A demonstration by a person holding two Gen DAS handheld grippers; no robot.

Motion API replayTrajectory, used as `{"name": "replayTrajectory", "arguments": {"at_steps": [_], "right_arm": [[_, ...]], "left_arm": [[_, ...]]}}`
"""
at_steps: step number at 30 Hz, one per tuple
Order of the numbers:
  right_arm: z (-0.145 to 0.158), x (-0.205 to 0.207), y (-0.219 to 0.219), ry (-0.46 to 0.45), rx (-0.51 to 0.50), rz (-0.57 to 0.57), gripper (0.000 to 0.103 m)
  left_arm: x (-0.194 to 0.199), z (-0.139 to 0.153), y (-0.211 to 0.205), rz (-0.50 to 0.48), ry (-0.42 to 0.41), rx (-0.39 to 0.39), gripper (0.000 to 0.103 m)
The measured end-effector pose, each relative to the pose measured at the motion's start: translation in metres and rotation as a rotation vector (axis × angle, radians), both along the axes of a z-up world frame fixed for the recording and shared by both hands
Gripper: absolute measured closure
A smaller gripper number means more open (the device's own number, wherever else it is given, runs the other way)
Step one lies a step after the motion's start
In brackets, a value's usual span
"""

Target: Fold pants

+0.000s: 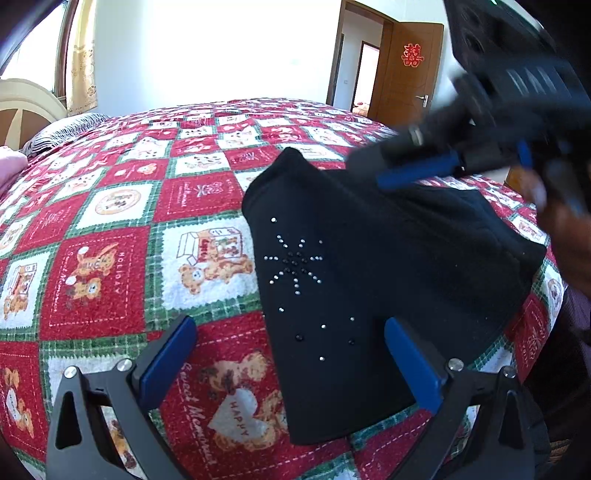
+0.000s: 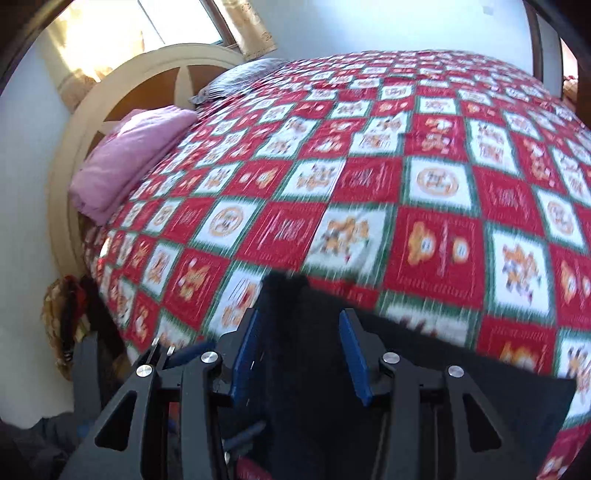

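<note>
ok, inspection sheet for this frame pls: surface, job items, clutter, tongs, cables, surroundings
Surface: bed with red, white and green bear-print quilt.
Job's things: black pants, folded compact, rhinestone pattern up, near the bed edge.
Clutter: pink folded blanket and grey pillow by the headboard.
Tongs: left tongs open, above the pants; right tongs open, blurred, fabric between the pads.
Cables: nothing seen.
Surroundings: wooden door open, curtained window.

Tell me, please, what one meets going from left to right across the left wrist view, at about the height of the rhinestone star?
Patchwork bedspread → black pants with the rhinestone star → the person's hand at the right edge.
</note>
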State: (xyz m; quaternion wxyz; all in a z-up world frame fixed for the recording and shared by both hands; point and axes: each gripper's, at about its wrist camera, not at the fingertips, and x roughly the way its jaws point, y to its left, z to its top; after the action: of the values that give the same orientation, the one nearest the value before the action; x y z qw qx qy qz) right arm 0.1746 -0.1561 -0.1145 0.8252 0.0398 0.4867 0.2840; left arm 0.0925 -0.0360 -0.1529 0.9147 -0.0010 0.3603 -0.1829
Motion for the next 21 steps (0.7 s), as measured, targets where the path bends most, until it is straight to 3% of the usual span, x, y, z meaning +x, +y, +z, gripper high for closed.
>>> {"name": "replayTrajectory", "arguments": {"at_steps": [4,9,11,17,21], "right_arm": [[-0.034,-0.001,0.002,0.042,-0.035,-0.017,0.056],[-0.025,-0.013,-0.01,-0.011,0.025,-0.059,0.056],[-0.021,-0.02,-0.02,-0.028,0.016,-0.087,0.051],[-0.011,-0.05,-0.095,-0.065,0.013,-0.253,0.05],[-0.021,-0.06,-0.147,-0.005,0.017,-0.349,0.05]], "left_arm": [[0.003,0.0,0.001,0.001,0.005,0.005,0.0],[0.006,0.016,0.014,0.061,-0.036,-0.002,0.0],[0.01,0.021,0.019,0.087,-0.049,-0.016,0.0],[0.023,0.02,0.017,0.098,-0.036,-0.001,0.0],[0.031,0.011,0.006,0.095,-0.028,0.083,0.0]]}}
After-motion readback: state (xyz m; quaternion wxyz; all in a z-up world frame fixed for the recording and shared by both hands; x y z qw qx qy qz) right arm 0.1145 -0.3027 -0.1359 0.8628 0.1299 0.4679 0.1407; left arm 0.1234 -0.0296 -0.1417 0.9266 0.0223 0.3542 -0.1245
